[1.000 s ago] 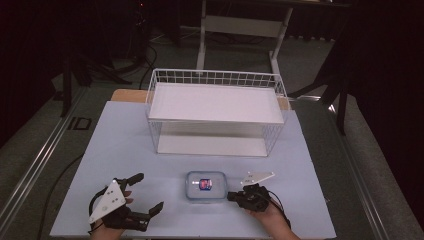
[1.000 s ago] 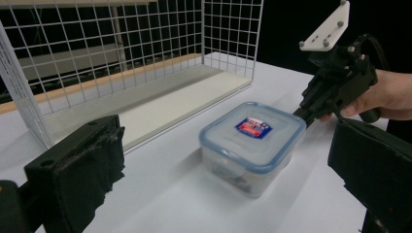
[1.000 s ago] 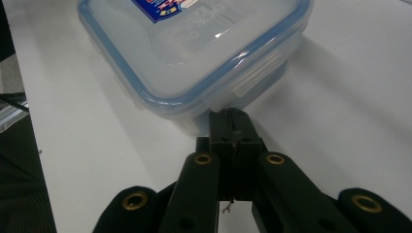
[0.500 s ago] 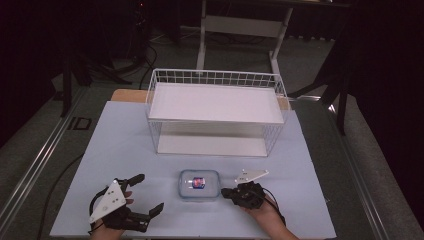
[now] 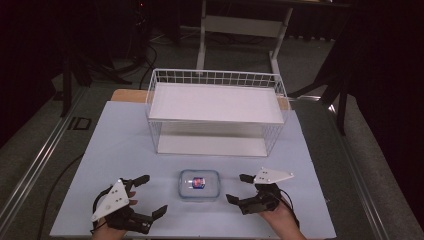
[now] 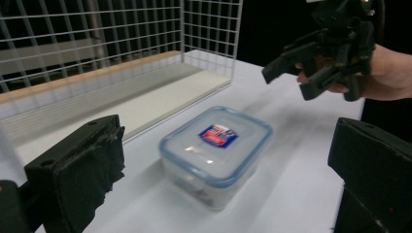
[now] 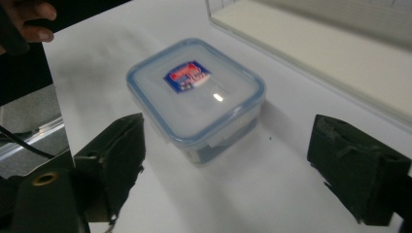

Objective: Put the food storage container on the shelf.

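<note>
While your hands rested at the near edge of the worktop, the clear lidded container sat between them, in front of the white wire basket. Your left gripper had its jaws spread wide and empty, and your right gripper, just beside the container, was spread wide too.

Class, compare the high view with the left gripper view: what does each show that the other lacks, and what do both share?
High view alone: the left gripper, fingers apart, the whole wire basket and the floor around the table. Left gripper view alone: the clear side wall of the lidded container seen close. Both: the container, its red and blue label, the right gripper, open, and the white tabletop.
</note>
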{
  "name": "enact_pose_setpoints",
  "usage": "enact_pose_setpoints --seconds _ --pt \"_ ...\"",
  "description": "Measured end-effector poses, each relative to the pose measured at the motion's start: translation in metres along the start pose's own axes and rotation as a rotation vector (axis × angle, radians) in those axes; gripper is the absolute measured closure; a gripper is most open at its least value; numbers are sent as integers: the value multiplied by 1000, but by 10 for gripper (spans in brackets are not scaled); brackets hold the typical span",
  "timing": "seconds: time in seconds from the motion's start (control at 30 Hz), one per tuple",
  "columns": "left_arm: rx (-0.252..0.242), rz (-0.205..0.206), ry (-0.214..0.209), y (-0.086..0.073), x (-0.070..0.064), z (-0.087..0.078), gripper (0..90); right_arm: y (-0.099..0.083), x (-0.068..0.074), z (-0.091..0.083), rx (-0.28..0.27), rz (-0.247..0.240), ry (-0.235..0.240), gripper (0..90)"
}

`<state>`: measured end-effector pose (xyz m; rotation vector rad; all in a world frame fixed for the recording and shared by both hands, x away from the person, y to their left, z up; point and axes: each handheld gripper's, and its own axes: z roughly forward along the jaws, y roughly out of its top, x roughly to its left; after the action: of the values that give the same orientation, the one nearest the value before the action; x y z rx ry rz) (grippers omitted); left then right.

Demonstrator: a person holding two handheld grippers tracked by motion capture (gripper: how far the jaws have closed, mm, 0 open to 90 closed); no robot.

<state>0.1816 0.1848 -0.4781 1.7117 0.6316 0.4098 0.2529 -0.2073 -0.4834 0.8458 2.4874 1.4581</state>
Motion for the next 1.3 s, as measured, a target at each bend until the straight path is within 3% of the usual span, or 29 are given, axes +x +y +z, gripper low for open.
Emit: enact_pose_setpoints --seconds 0.13,0.17,0.33,0.43,0.53,0.6,0.67,0.77,0.8,0.87,0.93,1.0,1.07,1.3 --pt "-1 -36 -23 11 3 1 6 11 7 -7 -35 -55 -44 141" --pt "8 -44 -29 14 3 1 6 15 8 -8 -42 -69 -78 141" --pt "72 -64 -48 28 9 3 6 27 13 -13 -109 -118 -142 139" --pt "99 -55 -36 35 11 5 6 32 17 -15 -139 -145 -194 137" --pt "108 -37 -30 40 12 7 7 34 20 -15 -148 -156 -199 140" --pt "117 -23 -30 43 12 11 7 37 21 -13 -155 -149 -193 215" --pt "140 -7 -30 46 13 17 7 37 20 -13 -177 -132 -181 224" --pt "153 -9 -35 47 15 21 7 38 16 -13 -192 -84 -126 223" --pt "157 -13 -38 47 16 23 7 37 15 -12 -189 -86 -144 216" --pt "166 -42 -34 46 19 28 7 36 15 -7 -158 -78 -174 197" --pt "162 -83 -37 44 21 32 7 34 12 -4 -158 -66 -173 191" --pt "169 -117 -38 43 23 37 6 31 9 1 -117 -45 -151 175" --pt "202 -108 -20 40 24 42 7 27 4 6 -108 5 -90 167" --pt "256 -183 -25 30 32 60 6 17 -5 20 -27 99 -45 136"
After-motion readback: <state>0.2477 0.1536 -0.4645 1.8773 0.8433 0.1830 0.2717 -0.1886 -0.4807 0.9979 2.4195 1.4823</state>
